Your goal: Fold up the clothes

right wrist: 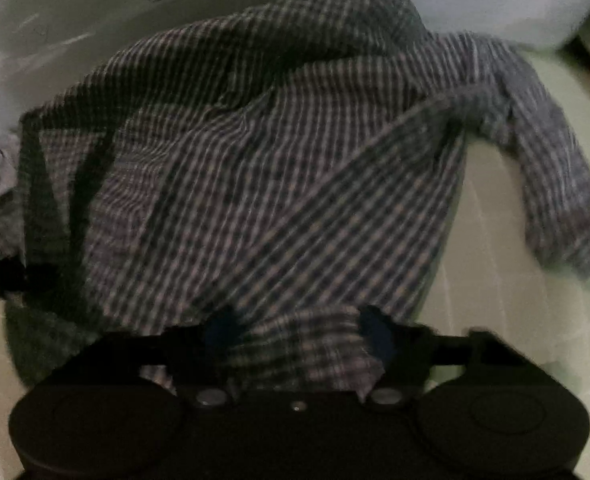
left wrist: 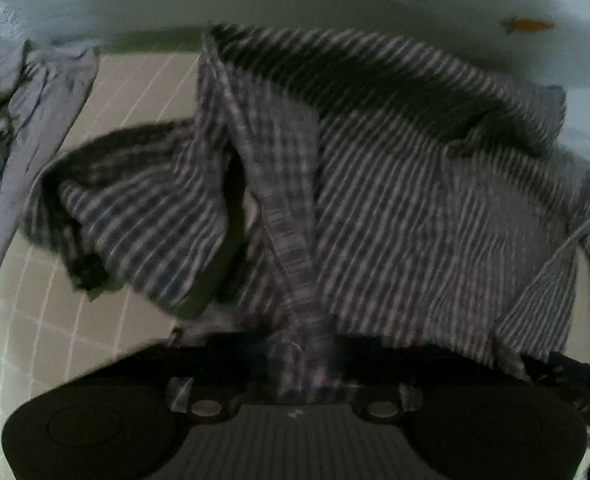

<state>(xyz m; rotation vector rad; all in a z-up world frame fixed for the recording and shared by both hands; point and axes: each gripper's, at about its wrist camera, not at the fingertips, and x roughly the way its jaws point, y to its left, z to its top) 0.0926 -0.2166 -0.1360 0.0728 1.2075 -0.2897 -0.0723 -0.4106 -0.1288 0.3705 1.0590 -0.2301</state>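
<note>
Checked dark-and-white cotton shirt (left wrist: 395,208) lay rumpled across mid-frame on the pale gridded mat (left wrist: 107,312); your left gripper (left wrist: 303,356) pinched a gathered placket, nearly closed, while your right gripper (right wrist: 299,344) sat half-open around a hem fold. Next you needed to spread it flat. Crumpled grey cloth (left wrist: 27,120), upper left, crowded the mat.
</note>
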